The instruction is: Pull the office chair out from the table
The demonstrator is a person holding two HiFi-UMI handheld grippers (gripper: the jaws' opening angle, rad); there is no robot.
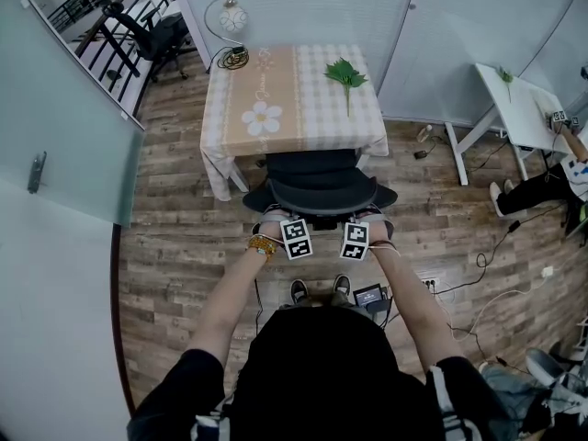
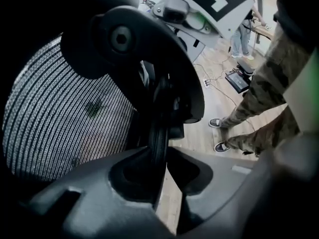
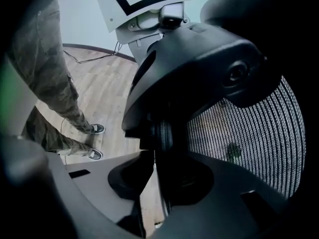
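Observation:
The black mesh office chair [image 1: 317, 186] stands at the near side of the table [image 1: 294, 95], its seat partly under the checked cloth. Both grippers sit on the top rim of its backrest. In the head view my left gripper [image 1: 290, 219] holds the rim left of centre and my right gripper [image 1: 355, 219] right of centre. In the left gripper view the left gripper [image 2: 159, 148] is shut on the black backrest frame, with the mesh [image 2: 60, 123] to the left. In the right gripper view the right gripper [image 3: 159, 153] clamps the same frame, the mesh [image 3: 254, 138] to the right.
A green leaf [image 1: 346, 73] and a curved lamp [image 1: 230, 21] are on the table. A white side table [image 1: 519, 108] and a seated person [image 1: 551, 177] are at the right. Cables and a power strip [image 1: 428, 284] lie on the wood floor. A glass partition [image 1: 64, 127] runs along the left.

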